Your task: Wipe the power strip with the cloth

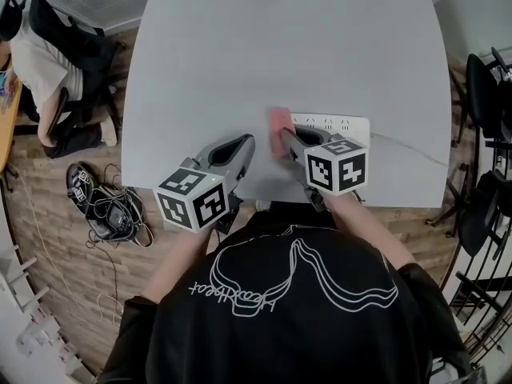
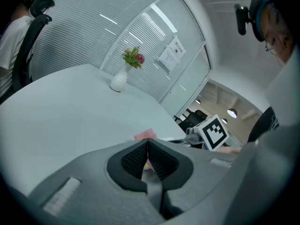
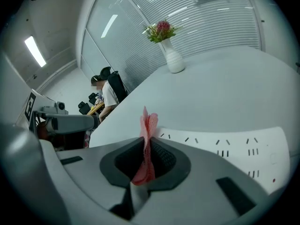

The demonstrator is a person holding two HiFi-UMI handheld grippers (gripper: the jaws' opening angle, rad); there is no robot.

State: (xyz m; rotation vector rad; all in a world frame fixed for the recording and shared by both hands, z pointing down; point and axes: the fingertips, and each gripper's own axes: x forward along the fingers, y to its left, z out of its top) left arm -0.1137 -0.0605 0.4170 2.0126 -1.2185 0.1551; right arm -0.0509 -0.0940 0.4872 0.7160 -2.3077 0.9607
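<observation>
The left gripper hovers over the table, its jaws pressed together, empty as far as I can see. The right gripper pinches the pink cloth just beside the left end of the strip. Wiping seems to be at its start; next, the cloth should sweep to the right along the strip.

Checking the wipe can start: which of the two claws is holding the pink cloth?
The right claw: the pink mesh cloth is pinched between its jaws, beside the white plastic power strip. The left claw is shut on nothing.
</observation>
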